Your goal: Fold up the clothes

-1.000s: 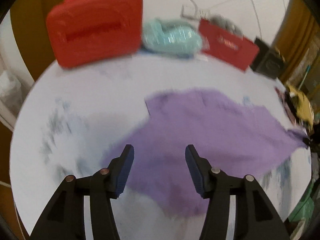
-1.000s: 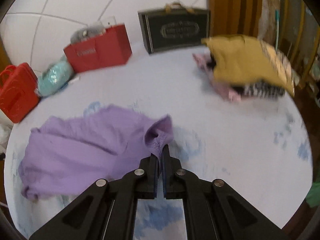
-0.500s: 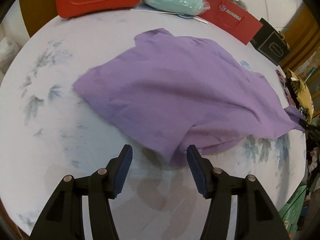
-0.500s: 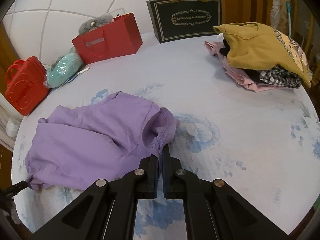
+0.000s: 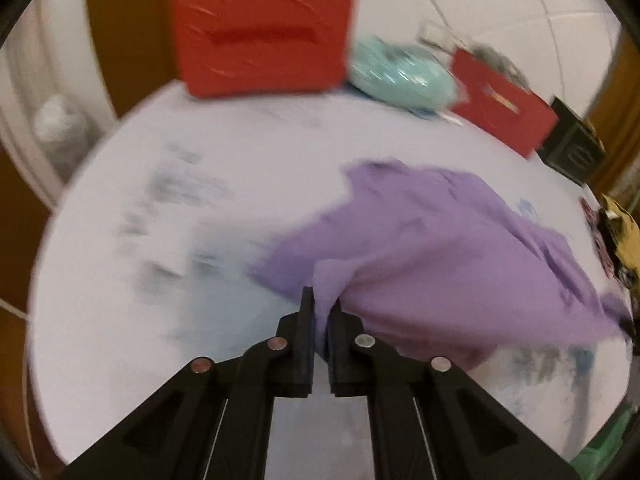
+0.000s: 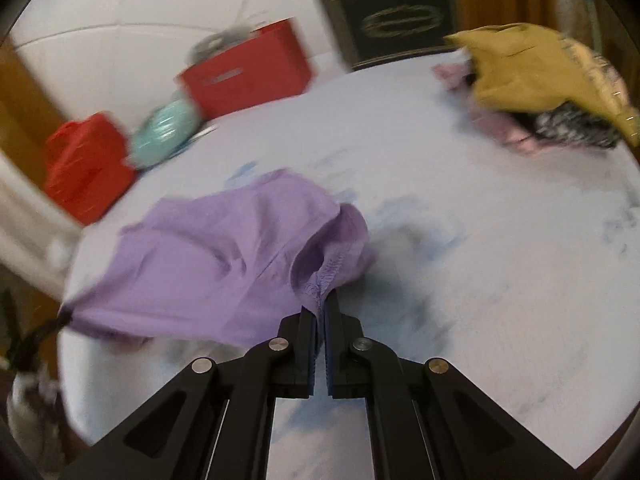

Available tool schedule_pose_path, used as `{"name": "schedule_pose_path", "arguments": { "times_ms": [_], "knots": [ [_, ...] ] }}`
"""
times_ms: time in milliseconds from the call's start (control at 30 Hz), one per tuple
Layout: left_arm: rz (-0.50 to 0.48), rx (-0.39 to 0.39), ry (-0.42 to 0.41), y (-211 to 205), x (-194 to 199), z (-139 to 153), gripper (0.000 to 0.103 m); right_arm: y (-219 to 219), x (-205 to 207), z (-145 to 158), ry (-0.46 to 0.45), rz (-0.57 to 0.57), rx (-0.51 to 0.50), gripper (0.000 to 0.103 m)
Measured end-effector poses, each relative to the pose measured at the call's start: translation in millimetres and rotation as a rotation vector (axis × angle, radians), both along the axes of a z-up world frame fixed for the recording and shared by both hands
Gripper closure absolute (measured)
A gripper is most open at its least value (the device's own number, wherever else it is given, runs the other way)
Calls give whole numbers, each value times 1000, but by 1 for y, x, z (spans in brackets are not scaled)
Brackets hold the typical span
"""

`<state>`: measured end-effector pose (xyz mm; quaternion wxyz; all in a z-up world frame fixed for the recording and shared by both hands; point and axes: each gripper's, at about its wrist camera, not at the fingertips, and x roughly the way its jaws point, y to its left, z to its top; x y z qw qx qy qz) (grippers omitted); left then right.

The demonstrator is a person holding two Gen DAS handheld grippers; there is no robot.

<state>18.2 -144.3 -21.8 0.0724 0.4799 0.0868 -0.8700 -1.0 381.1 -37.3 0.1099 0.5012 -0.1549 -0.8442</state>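
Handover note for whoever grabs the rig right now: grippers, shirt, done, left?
Left gripper: shut on one edge of the purple shirt.
Right gripper: shut on a hemmed edge at the opposite end of it.
Shirt hangs bunched between the two, partly on the table.
Done: both ends gripped. No fold visible.
Left: spread it flat, fold, probably add it to the clothes pile.

Each camera sits just behind its own closed fingers, low and near the table (image 5: 120, 280), tilted down across it. The left view faces a red case (image 5: 262, 30) at 12 o'clock; the right view faces a black bag (image 6: 390, 20) at 12. Both share the purple shirt (image 5: 460, 260), stretched between them, and the red paper bag (image 6: 248, 68).
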Motion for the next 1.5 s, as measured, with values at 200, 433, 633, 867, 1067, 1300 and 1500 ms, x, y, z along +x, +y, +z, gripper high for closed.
{"name": "schedule_pose_path", "arguments": {
  "times_ms": [200, 433, 633, 867, 1067, 1300, 1500],
  "knots": [
    [84, -55, -119, -51, 18, -21, 100, -43, 22, -5, -59, 126, -17, 78],
    [130, -48, -214, -75, 23, -55, 98, -57, -32, -8, -3, 100, 63, 77],
    [133, -18, -192, -82, 19, -56, 96, -71, -90, -37, -48, 86, 124, 46],
    [137, -1, -187, -86, 24, -50, 95, -99, -120, -59, -110, 133, 250, 100],
    [83, -15, -176, -77, 19, -41, 95, -76, -95, -21, -17, 75, 374, 101],
    [-101, 27, -153, -23, 3, -38, 93, 33, -2, 8, -73, -186, 388, 101],
    [-235, -39, -228, 24, -1, -58, 93, 84, 71, -40, -319, -312, 423, 101]
  ]
}}
